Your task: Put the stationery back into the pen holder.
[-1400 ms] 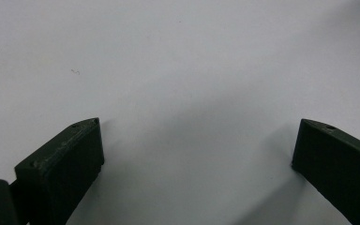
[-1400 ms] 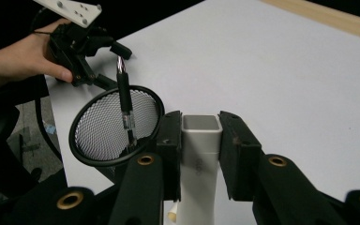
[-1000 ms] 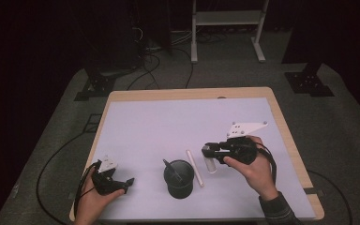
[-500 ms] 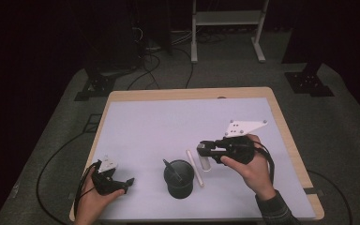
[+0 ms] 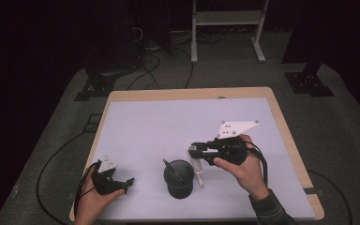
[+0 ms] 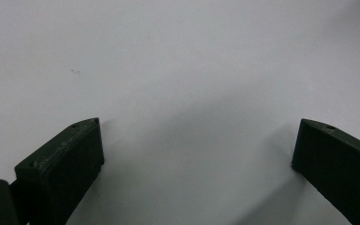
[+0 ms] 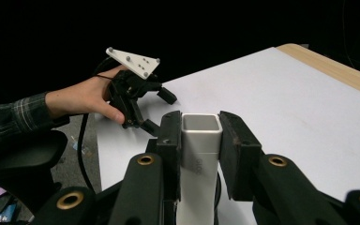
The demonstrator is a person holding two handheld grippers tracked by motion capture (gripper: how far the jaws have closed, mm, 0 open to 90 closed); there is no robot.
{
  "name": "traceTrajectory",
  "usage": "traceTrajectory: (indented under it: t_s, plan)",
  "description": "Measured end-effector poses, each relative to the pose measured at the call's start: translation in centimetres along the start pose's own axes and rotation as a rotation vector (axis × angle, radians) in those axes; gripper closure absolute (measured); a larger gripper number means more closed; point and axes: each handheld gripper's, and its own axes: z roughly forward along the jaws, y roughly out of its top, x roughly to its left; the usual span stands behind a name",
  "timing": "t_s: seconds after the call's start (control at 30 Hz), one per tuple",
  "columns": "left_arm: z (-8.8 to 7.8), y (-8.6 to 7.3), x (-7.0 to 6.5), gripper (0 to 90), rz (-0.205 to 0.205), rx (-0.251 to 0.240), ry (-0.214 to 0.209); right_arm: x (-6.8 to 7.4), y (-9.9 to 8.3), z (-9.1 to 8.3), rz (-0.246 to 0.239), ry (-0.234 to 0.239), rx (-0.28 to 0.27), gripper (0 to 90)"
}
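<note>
High view puts my right gripper [image 5: 193, 151] near the table's front edge, a little right of its middle, jaws clamped on a white square-section tube [image 5: 198, 168] whose long axis runs from the jaws back toward the front edge. A black cup [image 5: 178, 178] with a dark pen in it stands just left of the tube, closer to this hand than to the other, so I judge the coming move is a short carry leftward and a tip upright over its mouth. My left gripper [image 5: 122, 183] rests by the front-left corner, jaws apart, holding nothing.
</note>
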Motion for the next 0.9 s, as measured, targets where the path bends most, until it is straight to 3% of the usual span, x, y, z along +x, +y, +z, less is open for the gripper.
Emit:
traceTrajectory:
  t_s: [0.4, 0.9]
  plan:
    - [0.0, 0.0, 0.0, 1.4, 0.0, 0.0, 0.0, 0.3, 0.3, 1.9, -0.01, 0.04, 0.007, 70.4]
    - [0.0, 0.0, 0.0, 1.4, 0.0, 0.0, -0.001, -0.1, -0.2, 3.7, -0.016, 0.044, 0.034, 70.4]
